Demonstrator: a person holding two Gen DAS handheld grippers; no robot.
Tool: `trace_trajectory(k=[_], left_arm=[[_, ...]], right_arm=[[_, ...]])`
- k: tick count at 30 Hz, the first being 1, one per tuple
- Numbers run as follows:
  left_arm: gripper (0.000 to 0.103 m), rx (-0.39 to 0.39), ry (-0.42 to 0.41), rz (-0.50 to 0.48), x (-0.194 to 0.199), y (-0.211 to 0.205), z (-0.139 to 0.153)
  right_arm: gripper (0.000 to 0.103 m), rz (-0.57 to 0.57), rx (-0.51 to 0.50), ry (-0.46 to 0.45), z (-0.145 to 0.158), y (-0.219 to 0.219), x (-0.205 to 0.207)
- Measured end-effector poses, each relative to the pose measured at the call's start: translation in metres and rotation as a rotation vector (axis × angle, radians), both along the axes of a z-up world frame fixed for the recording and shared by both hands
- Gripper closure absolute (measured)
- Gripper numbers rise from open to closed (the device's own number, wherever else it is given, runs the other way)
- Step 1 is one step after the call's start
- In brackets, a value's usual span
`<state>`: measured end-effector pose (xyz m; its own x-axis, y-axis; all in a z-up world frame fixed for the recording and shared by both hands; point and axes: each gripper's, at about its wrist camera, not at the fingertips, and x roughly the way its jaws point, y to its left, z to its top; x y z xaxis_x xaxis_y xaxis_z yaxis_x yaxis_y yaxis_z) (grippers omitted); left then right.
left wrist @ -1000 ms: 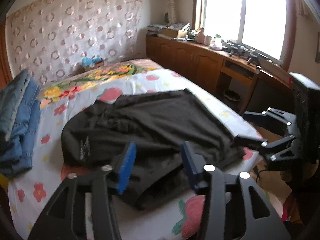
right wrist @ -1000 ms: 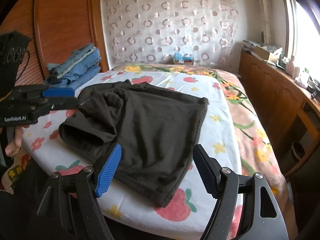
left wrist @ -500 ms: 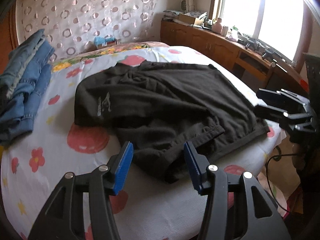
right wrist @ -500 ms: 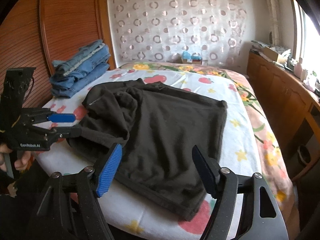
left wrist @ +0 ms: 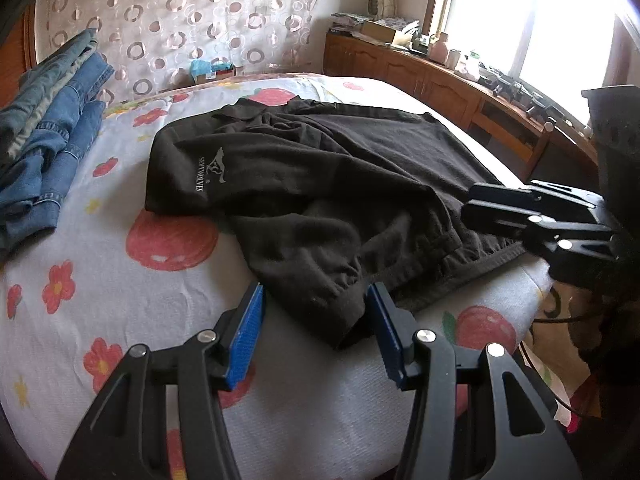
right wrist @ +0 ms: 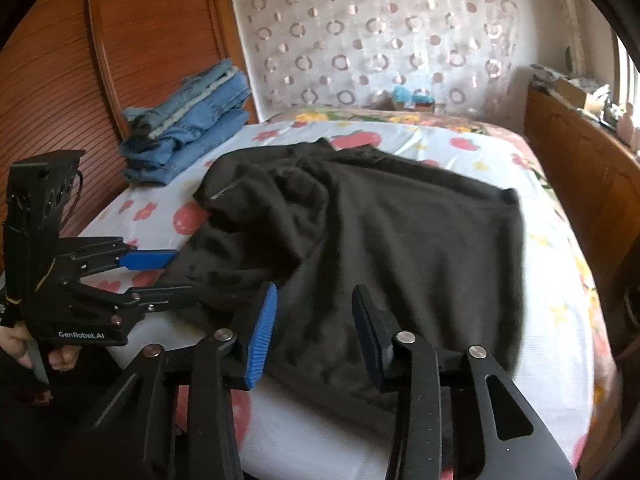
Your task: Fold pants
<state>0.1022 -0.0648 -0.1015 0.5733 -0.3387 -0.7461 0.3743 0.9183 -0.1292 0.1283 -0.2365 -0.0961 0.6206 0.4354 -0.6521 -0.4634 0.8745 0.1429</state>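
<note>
We see the black knitted garment with a pale printed logo (left wrist: 320, 184), spread and rumpled, over the near half of the bed with the white flower-and-fruit printed sheet (left wrist: 120, 300); its hem reaches the near edge. Our left gripper with blue-padded black fingers (left wrist: 316, 320) stands with its jaws apart, and a bunched cuff-like fold of the garment lies between the pads, which do not press it. In the right wrist view the same gripper (right wrist: 168, 276) shows at the near left corner of the bed, its fingers above and below the cloth's edge. Our right gripper (right wrist: 314, 326) is likewise spread wide over the garment's near hem, holding nothing; from the left wrist view it (left wrist: 476, 208) appears at the near right edge of the bed, touching the hem. A stack of folded blue denim jeans (right wrist: 188, 128) rests at the far left corner, beside the reddish wooden slatted panel (right wrist: 80, 80).
</note>
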Motion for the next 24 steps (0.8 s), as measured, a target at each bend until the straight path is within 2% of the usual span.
trace_trajectory(k=[8,11,12,13,16,24], left_arm=[[0.051,-0.011,-0.005,0.002,0.0,0.002,0.0],[0.051,-0.018,-0.015,0.006,-0.001,0.005,0.002],[0.051,-0.024,-0.019,0.008,-0.002,0.006,0.003],[0.051,-0.029,-0.024,0.01,-0.003,0.006,0.005],[0.051,-0.045,-0.048,0.021,-0.006,0.011,0.012],[0.051,-0.078,-0.094,0.066,-0.006,0.022,0.029]], right_arm=[[0.07,0.031,-0.005,0.038,-0.012,0.02,0.009],[0.084,0.035,-0.004,0.055,-0.016,0.022,0.013],[0.093,0.038,-0.002,0.055,-0.017,0.023,0.013],[0.097,0.046,0.0,0.051,-0.016,0.024,0.012],[0.102,0.041,0.005,0.011,-0.009,0.024,0.007],[0.103,-0.024,-0.004,-0.12,0.023,0.001,-0.008]])
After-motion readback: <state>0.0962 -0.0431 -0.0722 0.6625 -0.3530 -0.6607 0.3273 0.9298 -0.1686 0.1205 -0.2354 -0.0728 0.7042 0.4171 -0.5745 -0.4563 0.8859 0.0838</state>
